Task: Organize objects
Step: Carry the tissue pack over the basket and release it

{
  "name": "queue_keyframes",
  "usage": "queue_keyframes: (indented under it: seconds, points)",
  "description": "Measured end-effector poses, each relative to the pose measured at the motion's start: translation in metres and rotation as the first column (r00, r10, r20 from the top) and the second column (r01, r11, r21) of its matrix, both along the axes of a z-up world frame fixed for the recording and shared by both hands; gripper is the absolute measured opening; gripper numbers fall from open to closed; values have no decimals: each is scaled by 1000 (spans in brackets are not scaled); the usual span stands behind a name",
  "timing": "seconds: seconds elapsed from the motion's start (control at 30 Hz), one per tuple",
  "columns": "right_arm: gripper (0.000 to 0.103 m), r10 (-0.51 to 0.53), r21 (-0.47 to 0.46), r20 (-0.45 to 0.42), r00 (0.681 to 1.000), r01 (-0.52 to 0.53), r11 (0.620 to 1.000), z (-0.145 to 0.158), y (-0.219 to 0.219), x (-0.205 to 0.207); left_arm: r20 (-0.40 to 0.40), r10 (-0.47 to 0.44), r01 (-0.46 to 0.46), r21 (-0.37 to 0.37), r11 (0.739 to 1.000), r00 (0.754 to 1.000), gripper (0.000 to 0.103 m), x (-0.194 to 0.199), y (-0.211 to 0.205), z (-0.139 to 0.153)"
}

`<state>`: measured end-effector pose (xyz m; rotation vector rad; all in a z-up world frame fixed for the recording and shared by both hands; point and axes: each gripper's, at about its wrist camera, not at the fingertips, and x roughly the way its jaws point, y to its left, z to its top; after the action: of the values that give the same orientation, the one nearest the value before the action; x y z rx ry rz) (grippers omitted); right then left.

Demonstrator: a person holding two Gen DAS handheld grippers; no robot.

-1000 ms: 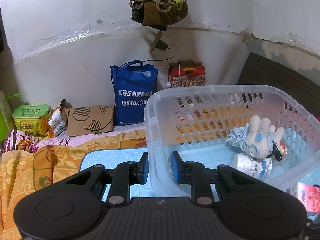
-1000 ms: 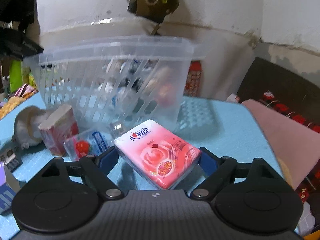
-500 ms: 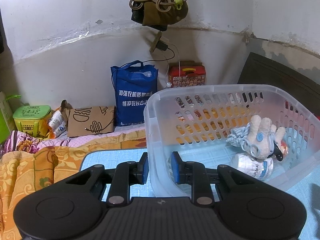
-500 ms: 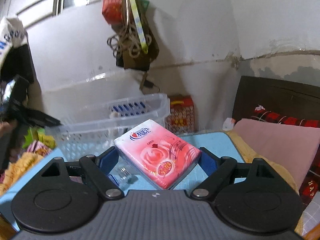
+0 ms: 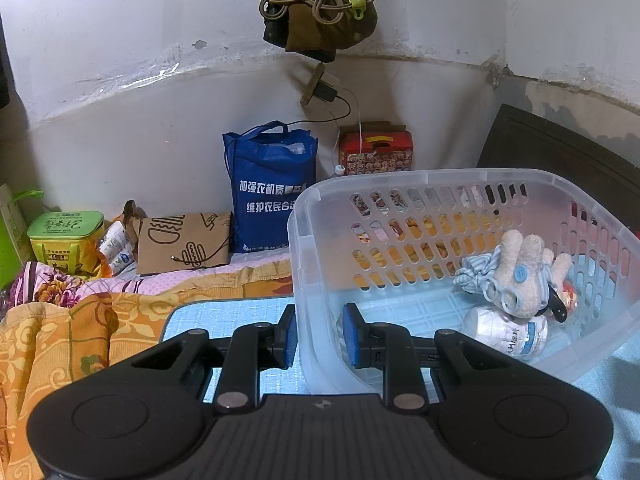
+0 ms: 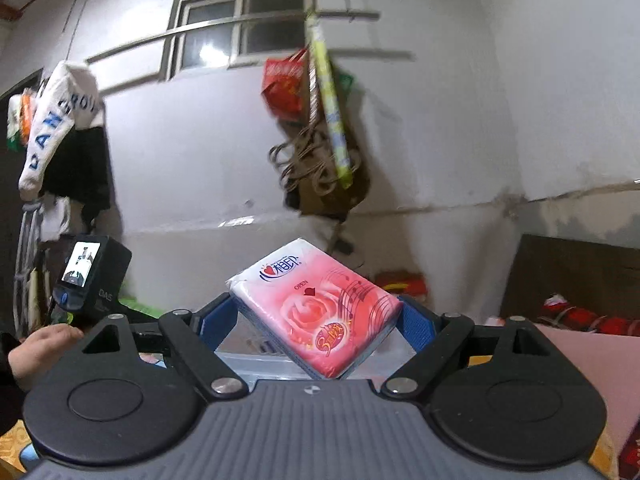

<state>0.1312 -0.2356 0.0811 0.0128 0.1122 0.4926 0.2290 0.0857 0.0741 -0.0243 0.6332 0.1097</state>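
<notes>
A clear plastic basket point(image 5: 400, 184) stands on the light-blue table mat point(image 5: 224, 308). My left gripper point(image 5: 319, 338) is shut on the basket's near-left wall, one pad outside and one inside. Inside the basket lie a plush toy with blue glasses point(image 5: 520, 276) and a white bottle point(image 5: 508, 330). My right gripper point(image 6: 316, 316) is shut on a pink tissue pack point(image 6: 320, 304), held slantwise and raised, facing the wall. A strip of the basket's rim point(image 6: 260, 364) shows just below the pack.
A blue shopping bag point(image 5: 272, 188), a red box point(image 5: 376, 154), a brown paper bag point(image 5: 184, 242) and a green box point(image 5: 66, 236) line the wall. An orange blanket point(image 5: 60, 340) lies left. A hand point(image 6: 36, 348) and the other gripper's camera point(image 6: 88, 272) appear at left.
My right gripper has lifted the tissue pack off the table and tilted upward, so the basket and table items dropped from its view. The left gripper and basket stayed still.
</notes>
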Motion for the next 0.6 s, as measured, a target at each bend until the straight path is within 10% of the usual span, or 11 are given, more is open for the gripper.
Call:
queue_keyframes:
  seconds: [0.37,0.6]
  points:
    - [88,20,-214,-319,948,-93,972,9,116,132,-14,-9,8,-32,999,1000,28,0,5,1]
    - [88,-22,-289,-331,943,-79,954,-8,133,153,-16,-16,15,-35,999,1000,28,2,7,0]
